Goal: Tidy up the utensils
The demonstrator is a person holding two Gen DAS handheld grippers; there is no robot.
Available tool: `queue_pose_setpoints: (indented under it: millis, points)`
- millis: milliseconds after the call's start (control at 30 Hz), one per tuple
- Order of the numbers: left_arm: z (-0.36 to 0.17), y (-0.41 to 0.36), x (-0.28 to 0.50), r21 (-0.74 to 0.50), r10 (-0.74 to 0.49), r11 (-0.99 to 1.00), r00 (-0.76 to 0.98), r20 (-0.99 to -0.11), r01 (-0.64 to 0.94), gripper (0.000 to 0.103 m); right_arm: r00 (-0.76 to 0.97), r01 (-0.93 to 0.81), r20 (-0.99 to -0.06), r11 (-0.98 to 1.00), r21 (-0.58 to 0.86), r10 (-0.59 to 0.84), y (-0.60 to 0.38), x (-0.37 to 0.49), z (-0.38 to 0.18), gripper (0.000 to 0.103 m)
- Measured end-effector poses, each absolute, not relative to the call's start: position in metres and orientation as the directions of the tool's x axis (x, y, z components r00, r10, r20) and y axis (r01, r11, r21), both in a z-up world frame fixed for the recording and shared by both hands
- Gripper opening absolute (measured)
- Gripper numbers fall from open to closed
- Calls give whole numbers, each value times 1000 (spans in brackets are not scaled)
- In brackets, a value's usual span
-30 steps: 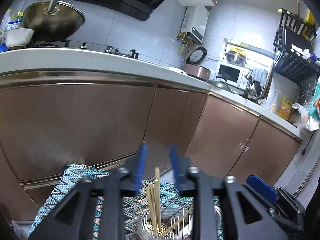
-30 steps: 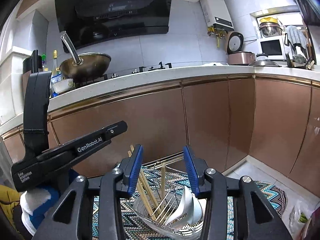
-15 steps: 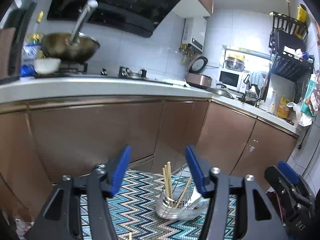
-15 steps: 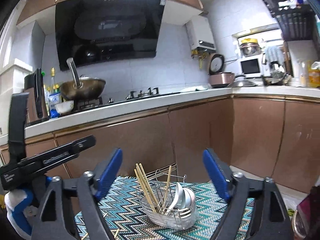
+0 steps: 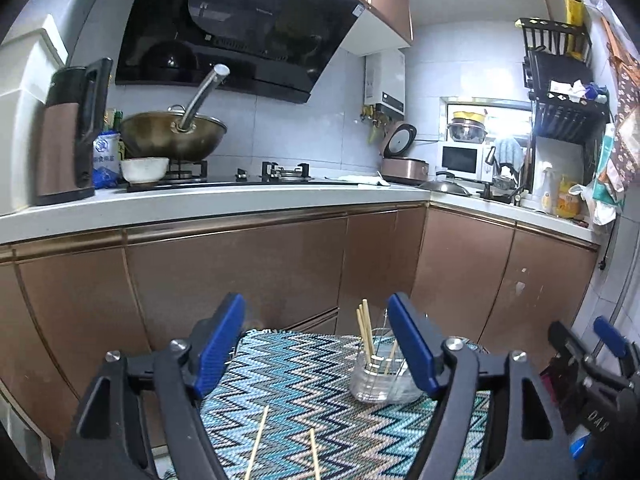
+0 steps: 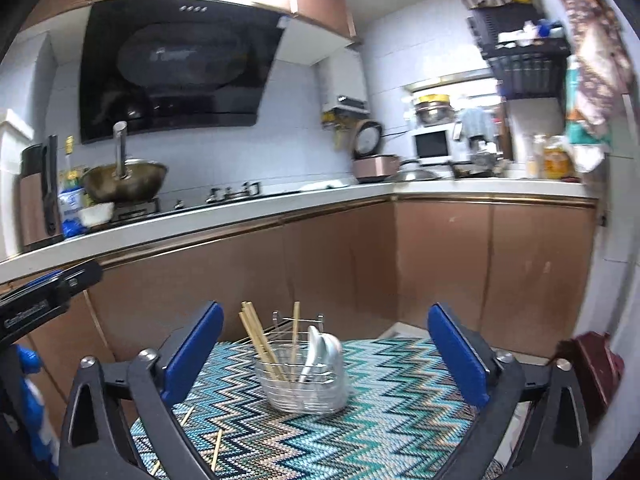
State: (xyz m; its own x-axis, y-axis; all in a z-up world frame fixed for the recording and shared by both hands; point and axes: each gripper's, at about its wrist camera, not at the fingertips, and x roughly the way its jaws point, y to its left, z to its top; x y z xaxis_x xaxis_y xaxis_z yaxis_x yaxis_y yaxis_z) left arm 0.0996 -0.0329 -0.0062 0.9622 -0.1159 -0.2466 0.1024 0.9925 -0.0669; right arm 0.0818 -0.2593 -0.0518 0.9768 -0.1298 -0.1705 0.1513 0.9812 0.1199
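A wire utensil basket (image 6: 304,380) stands on a zigzag-patterned mat (image 6: 400,420), holding upright chopsticks (image 6: 260,340) and white spoons (image 6: 322,350). In the left wrist view the basket (image 5: 380,384) sits to the right, partly behind my right finger. Two loose chopsticks (image 5: 256,444) lie on the mat (image 5: 304,380) nearer to me, also seen as loose chopsticks (image 6: 216,452) in the right wrist view. My left gripper (image 5: 316,320) and my right gripper (image 6: 325,320) both hover back from the basket. Their jaws are opening, with nothing between them.
Brown cabinet fronts (image 5: 240,272) rise just behind the mat. The counter (image 5: 200,200) above carries a wok (image 5: 172,136), a bowl, a kettle (image 5: 68,132), a rice cooker and a microwave. A dark red object (image 6: 592,364) sits at the right, past the mat's edge.
Both grippers have drawn back and up from the basket, and their jaws have spread wide. The basket looks smaller and farther off. Loose chopsticks on the mat have come into view.
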Motion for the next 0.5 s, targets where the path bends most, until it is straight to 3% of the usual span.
queue_pose_setpoints:
  millis: [267,500]
  points:
    - [-9,-15,67,-55,-101,994,966,-238,90,76,980,192,-68,972,132,-185,-253,34,-45,103]
    - [-2,0,50,-75,-87,995,975,-205,73,76,990,135,20,978,157,-140,-248,3,-34,103]
